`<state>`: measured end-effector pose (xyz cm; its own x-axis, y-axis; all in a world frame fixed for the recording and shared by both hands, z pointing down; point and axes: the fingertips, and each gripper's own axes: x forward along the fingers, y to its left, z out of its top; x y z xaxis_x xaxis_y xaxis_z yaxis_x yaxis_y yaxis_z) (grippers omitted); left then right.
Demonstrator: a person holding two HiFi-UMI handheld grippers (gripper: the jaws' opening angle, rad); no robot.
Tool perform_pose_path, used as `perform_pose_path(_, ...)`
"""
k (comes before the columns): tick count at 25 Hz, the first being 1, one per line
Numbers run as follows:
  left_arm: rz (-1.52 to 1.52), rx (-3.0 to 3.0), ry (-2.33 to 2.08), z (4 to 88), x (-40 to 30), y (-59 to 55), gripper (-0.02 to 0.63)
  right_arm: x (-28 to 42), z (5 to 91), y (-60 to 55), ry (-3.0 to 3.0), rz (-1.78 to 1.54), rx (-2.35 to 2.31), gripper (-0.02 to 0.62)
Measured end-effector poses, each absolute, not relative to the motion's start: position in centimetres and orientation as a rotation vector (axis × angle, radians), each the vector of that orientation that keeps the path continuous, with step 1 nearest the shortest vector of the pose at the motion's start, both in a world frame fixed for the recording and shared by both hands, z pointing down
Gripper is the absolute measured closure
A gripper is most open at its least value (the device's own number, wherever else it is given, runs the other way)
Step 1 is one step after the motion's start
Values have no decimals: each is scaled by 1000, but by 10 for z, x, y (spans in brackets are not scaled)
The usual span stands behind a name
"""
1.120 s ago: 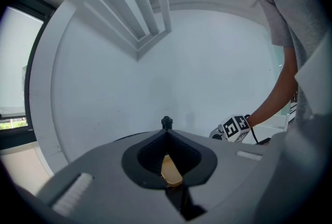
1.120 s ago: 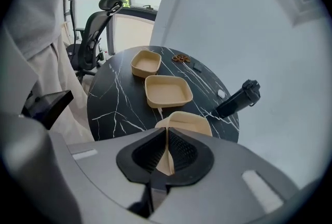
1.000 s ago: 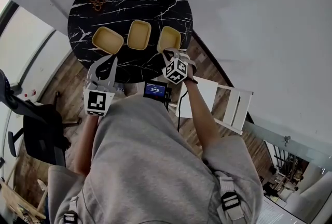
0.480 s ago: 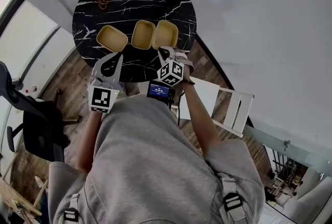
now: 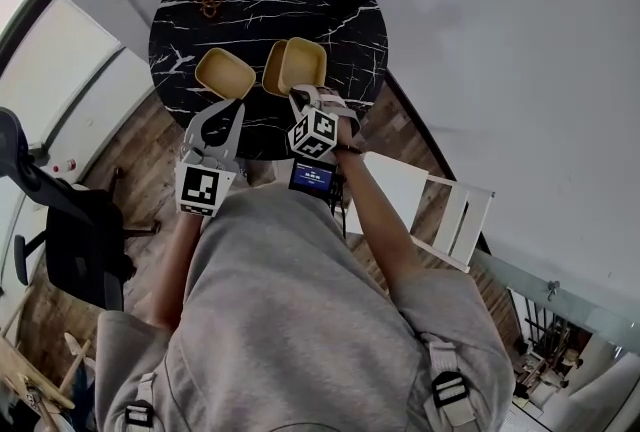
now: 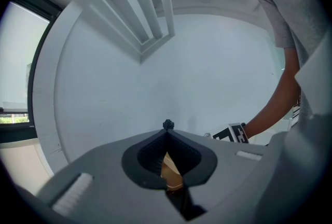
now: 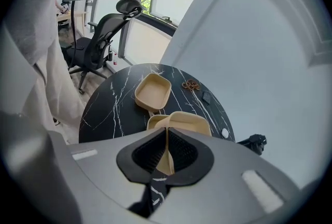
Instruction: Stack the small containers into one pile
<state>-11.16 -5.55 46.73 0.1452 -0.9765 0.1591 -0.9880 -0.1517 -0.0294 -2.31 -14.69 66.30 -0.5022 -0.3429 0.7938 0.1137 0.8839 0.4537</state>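
1. Table [image 5: 340, 30] carries the left container [image 5: 225, 73] and the middle container [image 5: 272, 70].
2. Right container [image 5: 303, 65], pinched at its rim by my right gripper [image 5: 298, 95], has travelled left and now overlaps the middle one; nesting it seems next.
3. My left gripper [image 5: 236, 106] is clenched and empty, beside the left container.

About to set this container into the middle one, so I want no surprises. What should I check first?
1. Grip: right gripper clamps the held container by its rim: ok.
2. Alignment: held container overlaps the middle container: ok.
3. Tilt of the held container: cannot tell.
4. Clearance: left container sits apart from that pair: ok.
5. Spare hand: left gripper shut, empty: ok.
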Motion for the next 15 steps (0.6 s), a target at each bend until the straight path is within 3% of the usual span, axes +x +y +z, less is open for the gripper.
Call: perform_pose_path(15,229,2234,-2054,470,-136,-50,607,-59,703,-136,-2002,-486,21,566)
